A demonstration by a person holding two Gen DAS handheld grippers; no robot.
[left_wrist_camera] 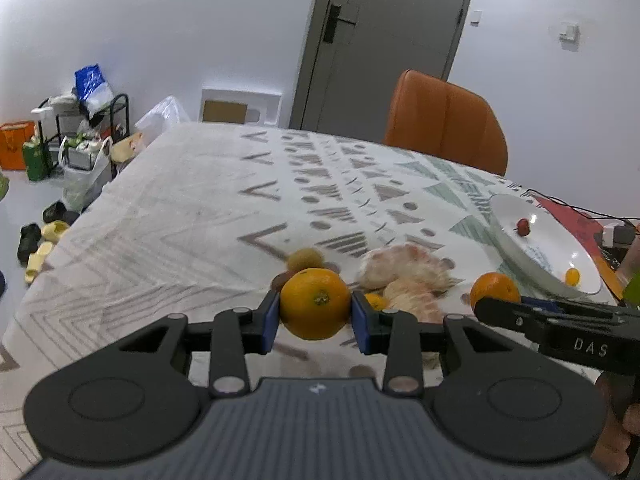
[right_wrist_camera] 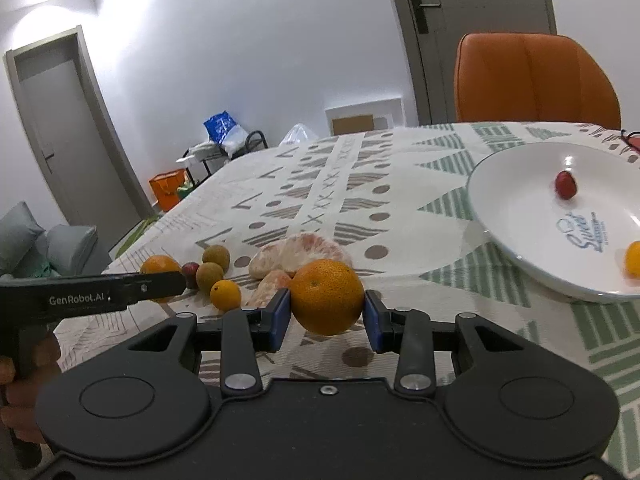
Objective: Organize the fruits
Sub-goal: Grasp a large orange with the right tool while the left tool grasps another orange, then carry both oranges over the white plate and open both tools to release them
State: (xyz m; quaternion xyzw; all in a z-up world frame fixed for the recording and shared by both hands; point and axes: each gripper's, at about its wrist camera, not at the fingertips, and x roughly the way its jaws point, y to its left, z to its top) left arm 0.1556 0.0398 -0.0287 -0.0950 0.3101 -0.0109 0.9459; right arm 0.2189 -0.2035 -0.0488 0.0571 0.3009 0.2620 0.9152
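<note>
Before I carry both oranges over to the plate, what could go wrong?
1. The left tool and right tool pinch the left orange and right orange only at the sides; a jerk might let one slip and roll.
2. The plate already holds a small red fruit and a small yellow fruit; a dropped orange could knock them.
3. The plate lies right of both tools; they may collide.
</note>
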